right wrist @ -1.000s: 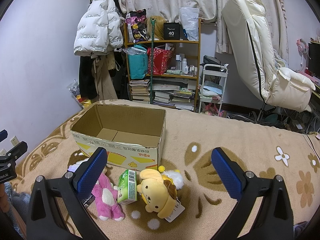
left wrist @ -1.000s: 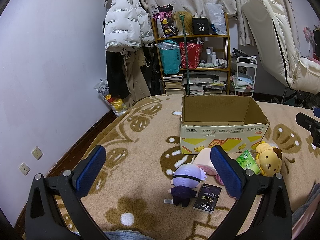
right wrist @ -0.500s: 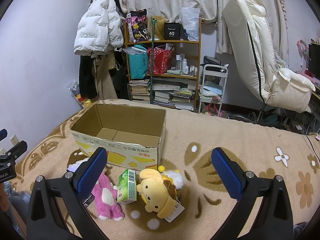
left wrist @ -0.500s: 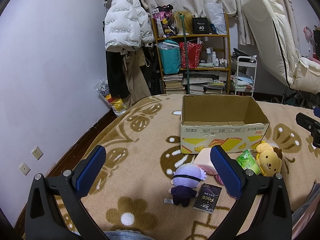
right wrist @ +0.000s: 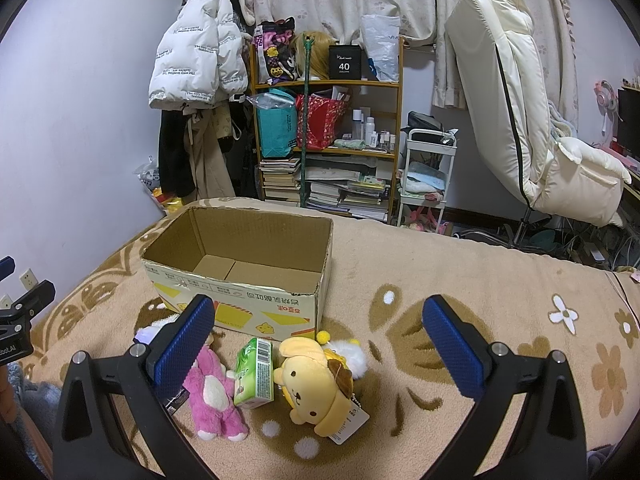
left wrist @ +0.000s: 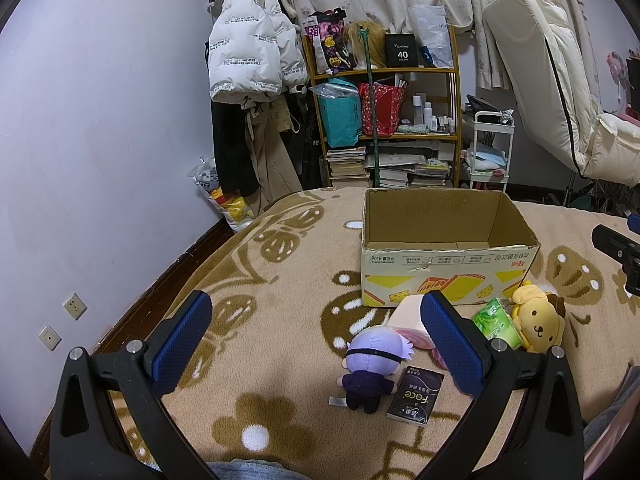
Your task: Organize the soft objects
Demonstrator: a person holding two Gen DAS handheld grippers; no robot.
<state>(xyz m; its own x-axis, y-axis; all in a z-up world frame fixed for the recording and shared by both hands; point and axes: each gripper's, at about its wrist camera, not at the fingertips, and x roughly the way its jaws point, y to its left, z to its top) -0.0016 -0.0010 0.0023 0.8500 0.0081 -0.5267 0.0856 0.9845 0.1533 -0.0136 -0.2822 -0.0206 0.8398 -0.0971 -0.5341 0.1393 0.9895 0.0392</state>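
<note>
An open, empty cardboard box (left wrist: 448,268) (right wrist: 240,292) stands on a beige patterned blanket. In front of it lie a purple-haired doll (left wrist: 374,364), a pink plush (right wrist: 214,396) (left wrist: 410,314), a yellow dog plush (right wrist: 316,384) (left wrist: 538,320), a green tissue pack (right wrist: 256,372) (left wrist: 496,322) and a black packet (left wrist: 416,394). My left gripper (left wrist: 316,344) is open and empty, above the blanket left of the doll. My right gripper (right wrist: 320,348) is open and empty, above the yellow plush.
The blanket (right wrist: 460,280) stretches right of the box. Beyond the bed stand a cluttered shelf (right wrist: 332,140), hanging coats (left wrist: 248,60), a white trolley (right wrist: 424,176) and a cream recliner (right wrist: 532,120). A wall (left wrist: 100,140) runs along the left.
</note>
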